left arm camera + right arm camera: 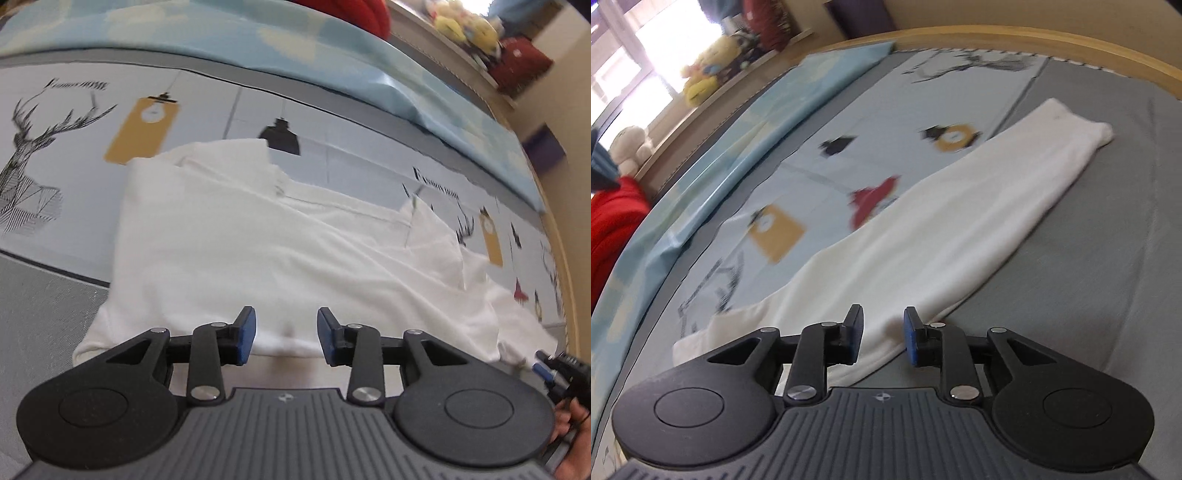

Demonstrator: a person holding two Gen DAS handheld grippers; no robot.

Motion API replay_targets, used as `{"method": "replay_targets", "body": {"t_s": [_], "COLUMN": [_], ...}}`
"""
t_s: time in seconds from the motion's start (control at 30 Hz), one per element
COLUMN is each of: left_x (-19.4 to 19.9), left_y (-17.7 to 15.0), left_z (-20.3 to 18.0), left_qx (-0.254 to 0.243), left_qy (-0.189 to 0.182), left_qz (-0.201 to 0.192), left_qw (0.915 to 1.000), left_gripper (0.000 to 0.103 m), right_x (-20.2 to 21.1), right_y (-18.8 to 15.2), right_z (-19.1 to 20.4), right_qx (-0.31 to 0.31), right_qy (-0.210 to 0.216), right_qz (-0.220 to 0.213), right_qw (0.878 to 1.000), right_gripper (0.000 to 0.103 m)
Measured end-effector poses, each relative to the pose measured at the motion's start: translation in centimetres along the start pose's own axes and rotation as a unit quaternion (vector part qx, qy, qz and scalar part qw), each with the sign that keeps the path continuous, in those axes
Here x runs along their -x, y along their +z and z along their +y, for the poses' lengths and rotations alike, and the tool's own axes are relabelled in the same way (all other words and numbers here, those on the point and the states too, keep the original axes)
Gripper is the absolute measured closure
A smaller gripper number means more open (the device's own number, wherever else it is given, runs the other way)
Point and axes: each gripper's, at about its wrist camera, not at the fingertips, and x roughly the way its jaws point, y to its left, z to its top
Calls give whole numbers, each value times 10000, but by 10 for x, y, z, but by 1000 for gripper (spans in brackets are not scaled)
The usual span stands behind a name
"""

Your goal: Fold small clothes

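Note:
A white garment (258, 240) lies spread on the printed bed sheet (55, 166), with a folded layer at its far edge. My left gripper (286, 336) hovers over the garment's near hem, open, with cloth showing under the gap and neither pad pressing on it. In the right wrist view a long white part of the garment (960, 221) runs from my right gripper (884, 334) up towards the far right. That gripper is open over the near end of the cloth. The right gripper (554, 365), held by a hand, also shows at the left wrist view's right edge.
A light blue quilt (332, 48) lies along the far side of the bed. Red cloth (613, 221) sits beyond it, and plush toys (705, 70) line a ledge. A wooden bed frame (1034, 37) curves around the grey sheet (1108, 258).

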Motion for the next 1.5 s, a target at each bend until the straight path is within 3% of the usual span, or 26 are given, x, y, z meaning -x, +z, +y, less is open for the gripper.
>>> {"method": "replay_targets", "body": {"t_s": [0.17,0.33,0.53,0.63,0.7,0.8,0.9,0.97,1.07,1.1,1.17,1.23,1.27,1.3,1.33,1.4,1.43,1.5], "left_x": [-2,1,0,2,3,7,13,18,24,26,30,34,36,37,39,41,43,44], "left_y": [-3,-3,-4,-4,-3,-2,-1,-1,0,0,2,3,4,5,6,8,9,11], "left_z": [-3,2,2,4,7,13,19,24,32,35,41,47,51,53,56,60,62,61], "left_qx": [-162,-206,-254,-268,-250,-162,-100,-46,76,129,199,276,321,352,385,478,528,567], "left_qy": [112,217,280,271,306,331,359,370,375,372,359,349,339,327,306,252,202,126], "left_qz": [14,-13,13,-20,-33,-64,-128,-177,-224,-245,-280,-295,-299,-307,-313,-328,-336,-336], "left_qw": [9998,9996,9993,9993,9992,9993,9992,9991,9990,9989,9988,9986,9985,9984,9983,9980,9978,9977], "left_gripper": [62,62,62,62,62,62,62,62,62,62,62,62,62,62,62,62,62,62], "right_x": [-8,-25,-37,-42,-38,-25,-3,12,37,45,62,79,83,85,86,81,80,82], "right_y": [34,53,60,61,57,57,56,47,10,-7,-49,-99,-123,-148,-169,-196,-200,-192], "right_z": [-60,-119,-140,-141,-137,-115,-64,-23,59,86,137,181,197,209,215,222,221,221], "right_qx": [-472,-1550,-2068,-2100,-2044,-1695,-796,-241,966,1425,2498,3585,3986,4343,4624,5050,5122,5010], "right_qy": [-208,-77,121,69,-168,-462,-675,-477,321,751,1846,3076,3619,3927,3961,3853,3748,3363], "right_qz": [-150,-63,-202,-291,-409,-846,-1416,-1631,-1772,-1724,-1386,-678,-123,360,624,1204,1292,1315], "right_qw": [9986,9879,9781,9773,9779,9808,9844,9852,9789,9718,9404,8788,8426,8098,7908,7629,7619,7865], "right_gripper": [78,71,71,76,98,101,101,101,103,103,103,103,102,102,102,100,100,97]}}
